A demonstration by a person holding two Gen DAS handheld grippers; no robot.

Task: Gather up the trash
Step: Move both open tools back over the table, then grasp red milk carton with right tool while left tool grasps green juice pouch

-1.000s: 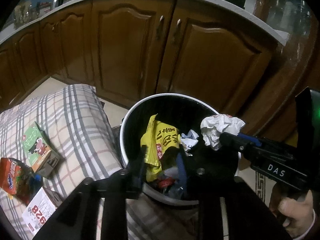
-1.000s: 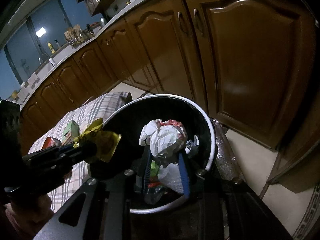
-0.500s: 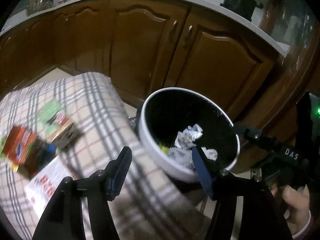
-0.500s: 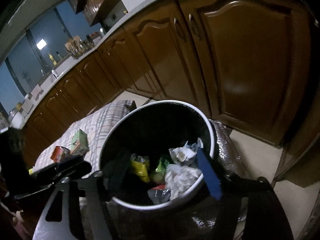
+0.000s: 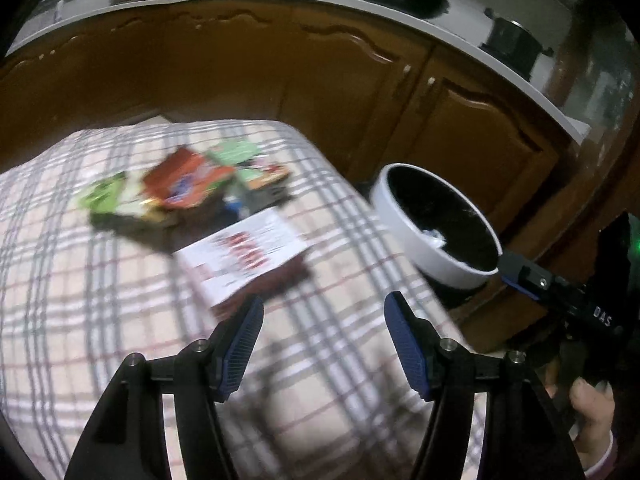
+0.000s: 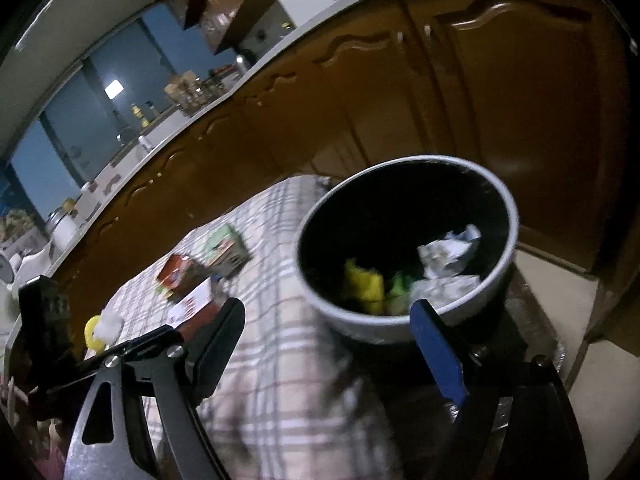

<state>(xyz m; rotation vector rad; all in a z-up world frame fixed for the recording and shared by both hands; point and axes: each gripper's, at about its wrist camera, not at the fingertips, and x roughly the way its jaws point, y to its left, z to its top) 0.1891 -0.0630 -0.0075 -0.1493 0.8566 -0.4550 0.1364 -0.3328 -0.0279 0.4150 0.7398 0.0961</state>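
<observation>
Both the left gripper and right gripper gape wide, holding nothing, above the plaid tablecloth; blurred cartons lie left of the white-rimmed bin holding crumpled wrappers.

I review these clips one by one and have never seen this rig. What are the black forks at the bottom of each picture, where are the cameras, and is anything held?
No robot here: a person carries a handheld gripper in each hand, each with a fisheye camera looking along its two fingers. One picture looks out from the left gripper, the other from the right gripper; the forks are their fingers. Both have open jaws with nothing between them. The left view also catches the right gripper at its right edge. A checked cloth holds blurred packets: a white box, a red packet, a green carton. Beside it stands a bin with a yellow wrapper and crumpled paper inside.
</observation>
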